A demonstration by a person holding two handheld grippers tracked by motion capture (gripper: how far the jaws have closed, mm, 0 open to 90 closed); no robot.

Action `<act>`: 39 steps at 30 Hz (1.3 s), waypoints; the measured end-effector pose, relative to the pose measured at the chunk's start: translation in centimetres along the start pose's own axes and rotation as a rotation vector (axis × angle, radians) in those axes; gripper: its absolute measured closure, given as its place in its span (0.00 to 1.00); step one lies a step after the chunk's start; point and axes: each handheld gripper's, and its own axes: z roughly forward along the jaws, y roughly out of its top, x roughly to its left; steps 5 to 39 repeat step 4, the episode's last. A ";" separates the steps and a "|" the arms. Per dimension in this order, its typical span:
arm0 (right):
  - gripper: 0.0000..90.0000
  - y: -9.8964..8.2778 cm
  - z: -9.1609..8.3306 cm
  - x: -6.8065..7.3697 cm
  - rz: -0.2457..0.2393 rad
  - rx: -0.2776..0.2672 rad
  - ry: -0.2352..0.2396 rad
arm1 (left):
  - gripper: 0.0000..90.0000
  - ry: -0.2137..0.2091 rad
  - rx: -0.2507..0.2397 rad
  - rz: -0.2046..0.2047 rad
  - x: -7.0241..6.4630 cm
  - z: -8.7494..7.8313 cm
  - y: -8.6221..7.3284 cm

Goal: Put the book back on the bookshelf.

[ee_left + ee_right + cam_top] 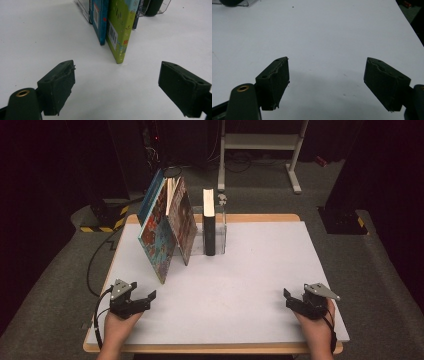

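leaning books (167,227) well beyond left hand-held gripper (145,300), jaws wide, empty

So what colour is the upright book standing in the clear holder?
Black book, pale page edges on top; clearest in the high view.

A white rectangular desk (250,270) with a pale wooden edge carries, near its far side, two colourful picture books (167,227) leaning together and a black hardcover book (209,227) upright in a clear plastic holder (222,232).
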 end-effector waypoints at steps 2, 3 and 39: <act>0.22 0.0 0.1 0.0 0.001 0.002 -0.001 | 0.16 -0.007 -0.001 0.001 0.1 0.0 0.0; 0.22 0.0 0.1 0.1 0.002 0.007 -0.006 | 0.16 -0.009 0.003 -0.002 0.1 0.1 0.0; 0.22 0.0 0.1 0.1 0.003 0.009 -0.009 | 0.16 -0.009 0.003 -0.002 0.1 0.1 0.0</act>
